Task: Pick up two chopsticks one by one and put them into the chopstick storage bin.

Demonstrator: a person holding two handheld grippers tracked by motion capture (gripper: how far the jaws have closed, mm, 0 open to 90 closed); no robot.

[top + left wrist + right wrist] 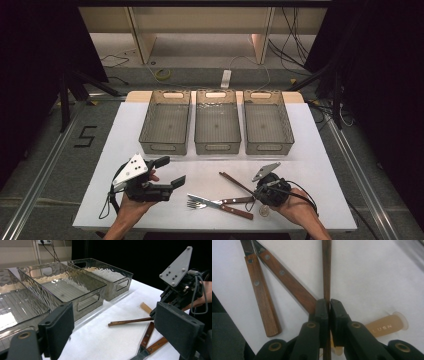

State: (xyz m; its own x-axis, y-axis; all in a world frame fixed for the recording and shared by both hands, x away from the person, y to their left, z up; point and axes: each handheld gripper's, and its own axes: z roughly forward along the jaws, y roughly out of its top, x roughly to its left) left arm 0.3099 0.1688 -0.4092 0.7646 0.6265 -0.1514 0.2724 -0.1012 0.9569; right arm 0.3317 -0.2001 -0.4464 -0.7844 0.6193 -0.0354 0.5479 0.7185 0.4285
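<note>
A dark brown wooden stick [235, 182], like a chopstick, lies on the white table top. My right gripper [256, 192] is shut on it; in the right gripper view the two pads [322, 312] pinch the stick [326, 270] close to its near end. A knife [220, 201] and a fork [215, 207] with wooden handles lie crossed just left of that gripper. My left gripper [171, 171] is held above the table at the left, open, with nothing between its jaws. In the left gripper view it [120, 335] faces the right gripper [153, 313] and the stick [130, 321].
Three clear plastic bins [150, 125] [216, 146] [287, 125] stand side by side across the back of the table. A tan cylindrical piece [387, 326] lies beside my right gripper. Table edges run close behind both hands.
</note>
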